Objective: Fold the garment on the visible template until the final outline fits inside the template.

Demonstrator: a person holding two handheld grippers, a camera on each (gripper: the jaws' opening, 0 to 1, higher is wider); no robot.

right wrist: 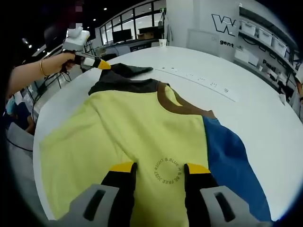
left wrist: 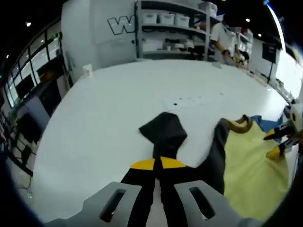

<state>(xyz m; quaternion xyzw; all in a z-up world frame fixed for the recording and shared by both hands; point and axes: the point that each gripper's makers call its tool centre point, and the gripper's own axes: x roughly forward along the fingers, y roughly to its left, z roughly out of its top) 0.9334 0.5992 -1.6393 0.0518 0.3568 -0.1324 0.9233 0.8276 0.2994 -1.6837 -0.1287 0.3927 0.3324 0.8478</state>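
left gripper [left wrist: 157, 164] fingers pinch the dark sleeve [left wrist: 163, 131]; right gripper [right wrist: 155, 168] fingers gape over the yellow t-shirt [right wrist: 132, 137]. risk: unpinned shirt body drags on the white surface [left wrist: 104, 113], skewing the fold.

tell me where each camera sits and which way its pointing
Left gripper view: rides the left gripper, looking along its shut jaws pinching the dark sleeve, across the white table toward shelves.
Right gripper view: rides the right gripper, open over the yellow shirt front; the person's hand shows.
Shared: sleeve, shirt, table.
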